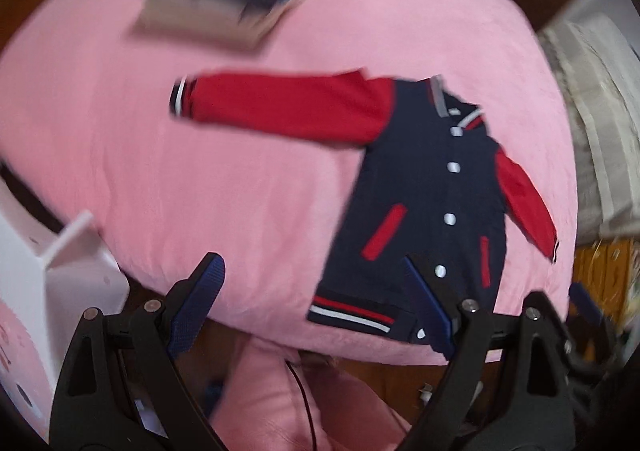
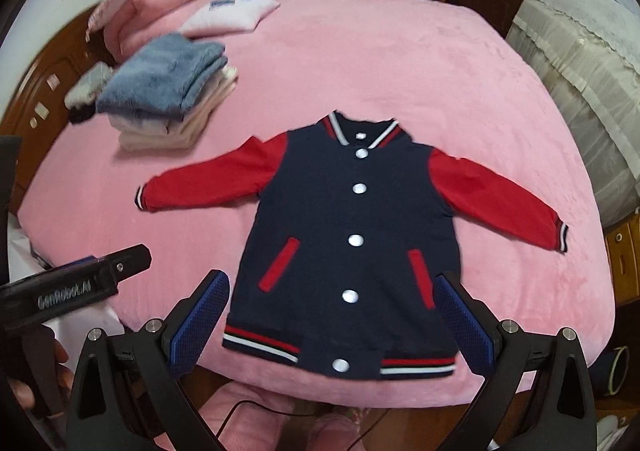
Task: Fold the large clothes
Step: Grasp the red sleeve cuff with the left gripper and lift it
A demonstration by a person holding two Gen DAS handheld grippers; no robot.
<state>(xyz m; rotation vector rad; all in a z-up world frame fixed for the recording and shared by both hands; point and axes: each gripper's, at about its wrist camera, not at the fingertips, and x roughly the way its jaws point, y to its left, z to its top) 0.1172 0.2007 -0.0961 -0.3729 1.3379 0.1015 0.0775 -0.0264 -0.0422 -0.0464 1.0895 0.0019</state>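
Navy-bodied, red-sleeved button-front varsity jacket (image 2: 352,235) is lying flat, face up on the pink plush bedcover (image 2: 400,63), collar-to-hem axis pointing away, hem nearest both wide-open, empty grippers: right gripper (image 2: 332,319) centred, left gripper (image 1: 316,303) off its left side.

We see even, soft indoor light; the left view smears with motion blur, both bend and darken at edges.

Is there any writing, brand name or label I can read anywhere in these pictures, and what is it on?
"GenRobot.AI": white letters, slightly blurred, on the black body of the left gripper, seen in the right wrist view.
Blue patch on the white pillow: too blurred to read.
Jacket: no writing visible.
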